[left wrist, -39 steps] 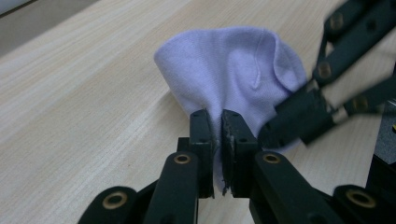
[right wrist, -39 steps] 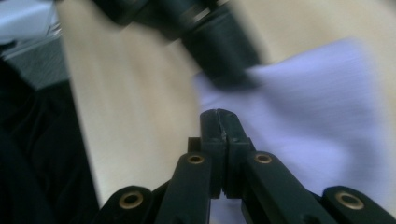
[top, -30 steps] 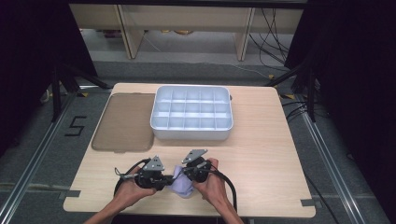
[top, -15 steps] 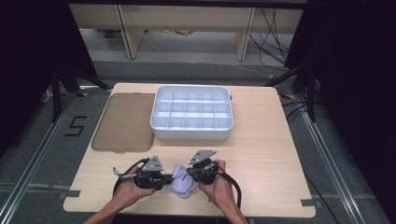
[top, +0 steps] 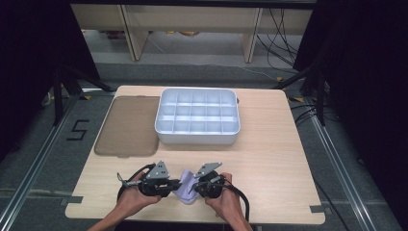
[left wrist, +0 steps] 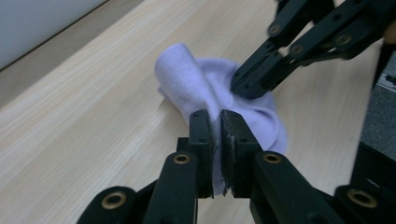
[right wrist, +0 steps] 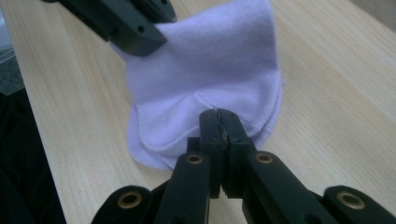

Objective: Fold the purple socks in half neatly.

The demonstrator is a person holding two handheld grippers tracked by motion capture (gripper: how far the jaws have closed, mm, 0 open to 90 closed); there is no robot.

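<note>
A small lavender cloth lies bunched near the table's front edge, between my two grippers. My left gripper comes at it from the left and is shut on a raised fold of the cloth; fabric shows pinched between its jaws. Facing it from the right, my right gripper is shut on the cloth's opposite hem. The cloth stretches up between the two grips. In each gripper view the other gripper's tips touch the fabric.
A white tray with several compartments stands at the middle back of the wooden table. A brown flat lid lies to its left. Dark floor and cables surround the table.
My right gripper has shifted a little to the right with its hem, drawing the cloth out slightly between the grippers. The left gripper has stayed in place.
</note>
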